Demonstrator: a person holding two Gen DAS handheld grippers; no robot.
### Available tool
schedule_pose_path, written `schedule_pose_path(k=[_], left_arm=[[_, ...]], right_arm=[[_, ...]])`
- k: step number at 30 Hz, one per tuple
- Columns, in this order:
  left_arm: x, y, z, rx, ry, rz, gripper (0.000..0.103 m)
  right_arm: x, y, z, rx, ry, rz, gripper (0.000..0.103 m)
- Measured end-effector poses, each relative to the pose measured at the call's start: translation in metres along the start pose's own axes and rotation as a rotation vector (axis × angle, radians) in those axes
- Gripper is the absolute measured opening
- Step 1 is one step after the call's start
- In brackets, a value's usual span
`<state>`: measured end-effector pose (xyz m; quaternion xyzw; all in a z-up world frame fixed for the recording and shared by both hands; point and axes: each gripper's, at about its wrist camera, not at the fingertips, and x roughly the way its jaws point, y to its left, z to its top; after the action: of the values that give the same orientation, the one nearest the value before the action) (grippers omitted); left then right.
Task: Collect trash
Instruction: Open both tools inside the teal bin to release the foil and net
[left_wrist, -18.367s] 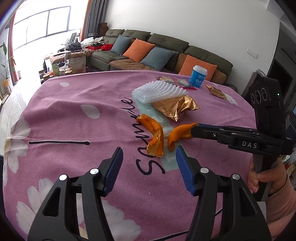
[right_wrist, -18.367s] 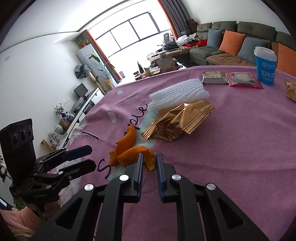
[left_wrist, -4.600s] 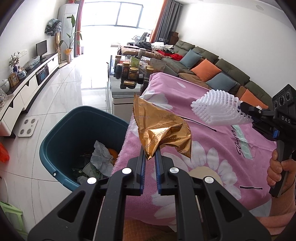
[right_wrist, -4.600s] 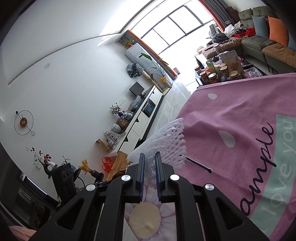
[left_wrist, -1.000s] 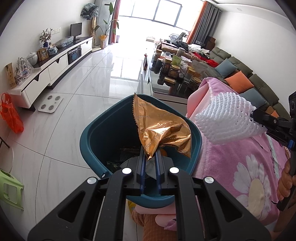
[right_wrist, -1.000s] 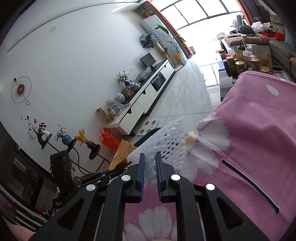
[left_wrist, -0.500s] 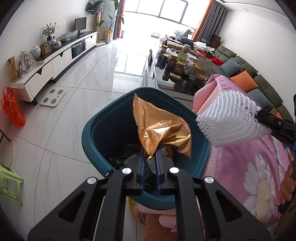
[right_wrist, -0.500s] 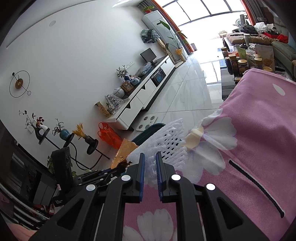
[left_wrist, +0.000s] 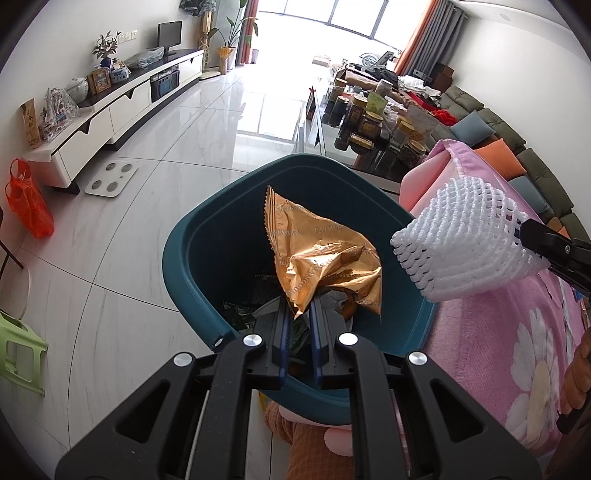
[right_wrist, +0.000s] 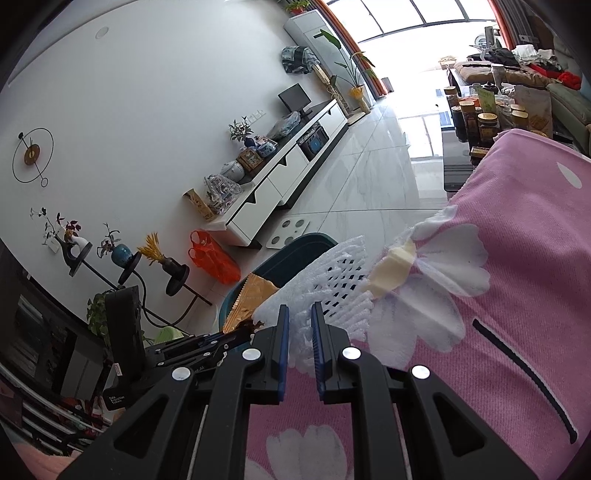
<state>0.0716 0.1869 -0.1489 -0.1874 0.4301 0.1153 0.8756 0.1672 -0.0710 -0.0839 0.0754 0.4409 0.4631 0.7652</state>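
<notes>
Left gripper (left_wrist: 297, 314): jaws clamped on gold wrapper (left_wrist: 321, 254), held above the teal bin (left_wrist: 192, 258); right gripper (right_wrist: 299, 325): pinching white foam net (right_wrist: 332, 280), beside the bin, over pink cloth (right_wrist: 517, 295); risk: net, released here, likely drops outside rim.

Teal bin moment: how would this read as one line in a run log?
stage: over teal bin | left gripper: shut on gold wrapper | right gripper: shut on white foam net | released: nothing yet
</notes>
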Motion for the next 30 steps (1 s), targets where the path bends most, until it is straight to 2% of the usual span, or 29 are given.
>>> schedule_pose_path(k=[18, 25, 30], left_arm=[[0.021, -0.005, -0.002, -0.016, 0.024, 0.029, 0.011], [0.025, -0.004, -0.001, -0.012, 0.021, 0.035, 0.025], [0.027, -0.006, 0.003, -0.01, 0.014, 0.033, 0.029]], right_arm=[[0.032, 0.009, 0.004, -0.039, 0.076, -0.042, 0.015], [0.046, 0.009, 0.006, -0.035, 0.103, -0.053, 0.019], [0.053, 0.01, 0.005, -0.039, 0.115, -0.061, 0.023]])
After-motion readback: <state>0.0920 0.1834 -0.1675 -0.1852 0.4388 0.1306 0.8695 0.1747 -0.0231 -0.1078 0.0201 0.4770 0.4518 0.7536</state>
